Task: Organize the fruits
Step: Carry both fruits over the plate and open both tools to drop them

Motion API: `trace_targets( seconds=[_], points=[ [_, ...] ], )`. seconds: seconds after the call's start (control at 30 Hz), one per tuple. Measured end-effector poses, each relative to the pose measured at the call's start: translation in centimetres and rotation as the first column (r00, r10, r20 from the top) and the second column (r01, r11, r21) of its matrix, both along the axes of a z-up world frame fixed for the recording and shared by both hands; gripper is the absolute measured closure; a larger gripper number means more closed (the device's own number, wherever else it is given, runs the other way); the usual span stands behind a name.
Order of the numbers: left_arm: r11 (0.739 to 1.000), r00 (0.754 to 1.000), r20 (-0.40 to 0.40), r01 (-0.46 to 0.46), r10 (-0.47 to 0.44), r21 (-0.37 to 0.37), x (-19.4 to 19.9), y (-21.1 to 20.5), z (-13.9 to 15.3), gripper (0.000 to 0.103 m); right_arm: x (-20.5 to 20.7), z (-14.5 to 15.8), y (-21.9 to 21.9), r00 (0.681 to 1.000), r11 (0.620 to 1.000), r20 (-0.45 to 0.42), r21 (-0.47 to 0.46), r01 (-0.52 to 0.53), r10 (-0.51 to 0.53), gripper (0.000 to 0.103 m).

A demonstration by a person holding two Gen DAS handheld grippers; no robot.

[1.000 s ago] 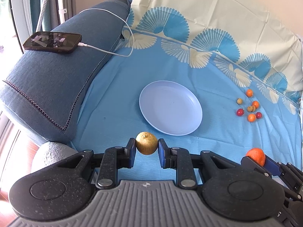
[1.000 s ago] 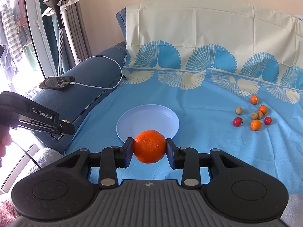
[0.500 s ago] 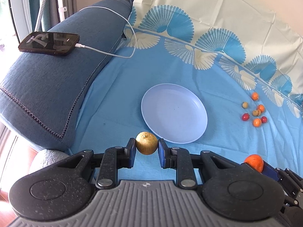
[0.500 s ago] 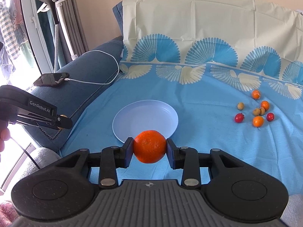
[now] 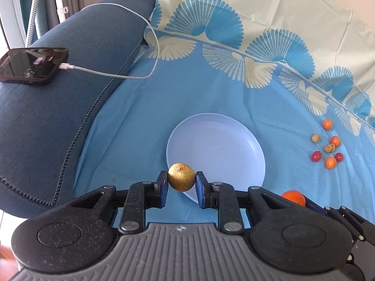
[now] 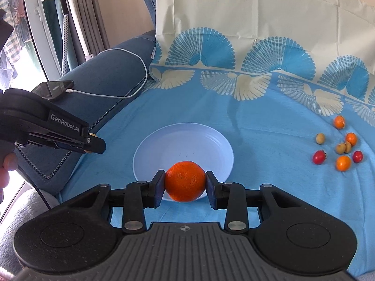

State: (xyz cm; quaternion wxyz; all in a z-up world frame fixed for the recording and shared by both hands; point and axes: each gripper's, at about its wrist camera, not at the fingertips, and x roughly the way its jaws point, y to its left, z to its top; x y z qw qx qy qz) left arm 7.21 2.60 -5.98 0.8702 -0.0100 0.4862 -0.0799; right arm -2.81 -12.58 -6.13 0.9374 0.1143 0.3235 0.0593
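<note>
My left gripper (image 5: 181,181) is shut on a golden-brown round fruit (image 5: 181,179), held over the near left rim of the pale blue plate (image 5: 225,145). My right gripper (image 6: 185,183) is shut on an orange (image 6: 185,180), held over the plate's (image 6: 187,140) near rim. The plate has nothing in it. The orange also shows at the lower right of the left wrist view (image 5: 294,197). The left gripper shows at the left of the right wrist view (image 6: 92,140). A cluster of several small fruits (image 6: 339,145) lies on the blue cloth to the right, also in the left wrist view (image 5: 328,147).
A blue sofa armrest (image 5: 58,98) rises on the left, with a black phone (image 5: 32,65) and its white cable (image 5: 150,46) on it. A patterned blue and cream cloth (image 6: 257,107) covers the seat and backrest. Curtains and a stand (image 6: 65,23) are at far left.
Both grippers have moved forward toward the plate with their fruits still held. The plate now lies just behind both fruits.
</note>
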Motion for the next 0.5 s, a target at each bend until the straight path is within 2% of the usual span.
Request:
trace_targets(
  seconds=[0.27, 0.5],
  points=[
    [0.999, 0.999, -0.042, 0.009, -0.007, 0.034, 4.1, -1.9, -3.5, 0.076, 4.6, -2.6, 0.4, 0.998, 0.999, -0.053, -0.024, -0.022, 0.020, 0.065],
    [0.995, 0.997, -0.075, 0.017, -0.010, 0.096, 6.6, -3.0, -6.7, 0.076, 7.6, -5.2, 0.8, 0.993, 0.997, -0.108, -0.058, -0.044, 0.038, 0.065]
  ],
)
